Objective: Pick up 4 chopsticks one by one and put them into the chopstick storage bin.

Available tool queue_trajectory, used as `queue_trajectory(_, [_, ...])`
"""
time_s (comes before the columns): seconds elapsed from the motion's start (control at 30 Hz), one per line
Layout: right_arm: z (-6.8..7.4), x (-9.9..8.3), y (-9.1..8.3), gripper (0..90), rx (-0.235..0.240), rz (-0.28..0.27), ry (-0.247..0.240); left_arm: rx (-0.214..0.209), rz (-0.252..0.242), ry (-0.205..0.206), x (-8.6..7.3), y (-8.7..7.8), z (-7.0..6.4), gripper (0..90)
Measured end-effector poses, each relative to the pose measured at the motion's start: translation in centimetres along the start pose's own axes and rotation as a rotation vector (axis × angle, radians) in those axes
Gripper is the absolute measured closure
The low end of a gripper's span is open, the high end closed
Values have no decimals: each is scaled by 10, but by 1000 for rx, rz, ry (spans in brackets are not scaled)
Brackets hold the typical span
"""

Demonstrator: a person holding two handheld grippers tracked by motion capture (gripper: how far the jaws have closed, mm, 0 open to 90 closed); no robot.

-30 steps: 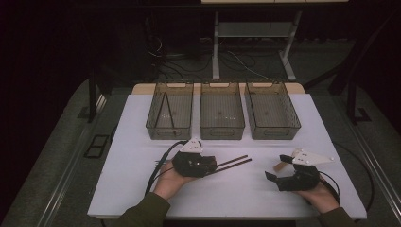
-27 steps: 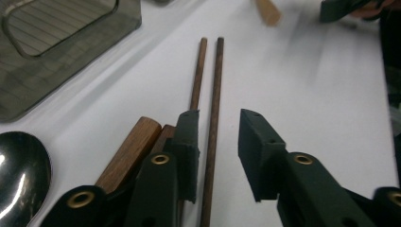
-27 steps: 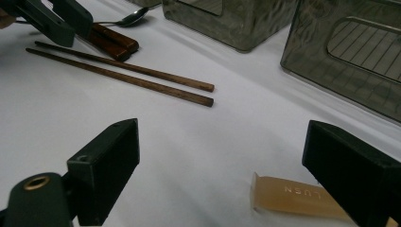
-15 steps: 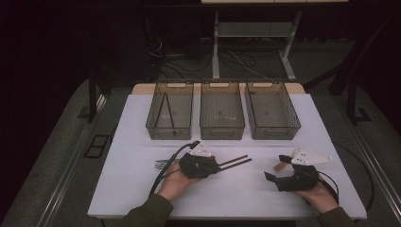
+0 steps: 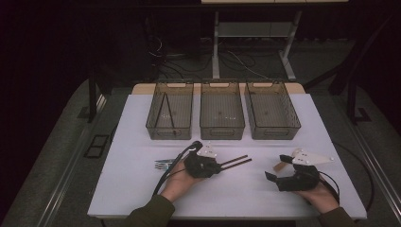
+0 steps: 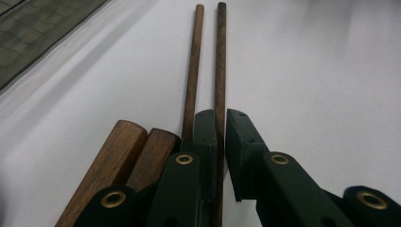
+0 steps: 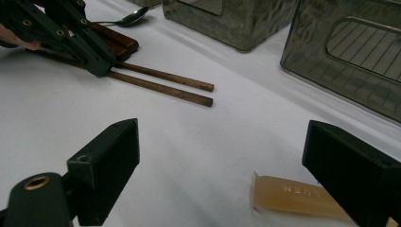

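High view: left claw (image 5: pixel 222 165) near the bench's front edge, chopsticks (image 5: pixel 236 162) pointing right. Left gripper view: narrowly parted around one chopstick (image 6: pixel 220 61), axis straight ahead. Right gripper view: right claw (image 7: pixel 222 175) wide, holding nothing.

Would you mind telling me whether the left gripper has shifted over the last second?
Yes. The left gripper has moved slightly toward the person and rightward, away from the left smoky plastic bin, while clamping a thin dark wooden chopstick.

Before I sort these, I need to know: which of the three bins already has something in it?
The left bin: a thin dark stick leans inside it. The middle bin and right bin look empty.
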State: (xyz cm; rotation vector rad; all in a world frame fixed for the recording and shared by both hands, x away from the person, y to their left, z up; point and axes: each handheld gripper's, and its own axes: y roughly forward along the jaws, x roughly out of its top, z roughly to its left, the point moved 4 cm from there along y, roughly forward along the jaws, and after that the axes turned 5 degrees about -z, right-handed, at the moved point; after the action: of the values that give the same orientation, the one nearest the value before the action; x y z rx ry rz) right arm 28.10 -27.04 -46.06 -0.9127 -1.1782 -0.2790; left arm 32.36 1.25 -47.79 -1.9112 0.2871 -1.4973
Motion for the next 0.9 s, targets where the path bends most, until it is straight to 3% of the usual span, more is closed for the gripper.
queue_trajectory(0.5, [1, 1, 0, 111, 1, 1, -4, -5, 5, 31, -1, 0, 1, 848])
queue_trajectory(0.9, [0, 1, 0, 111, 4, -1, -4, -18, -4, 1, 0, -5, 1, 849])
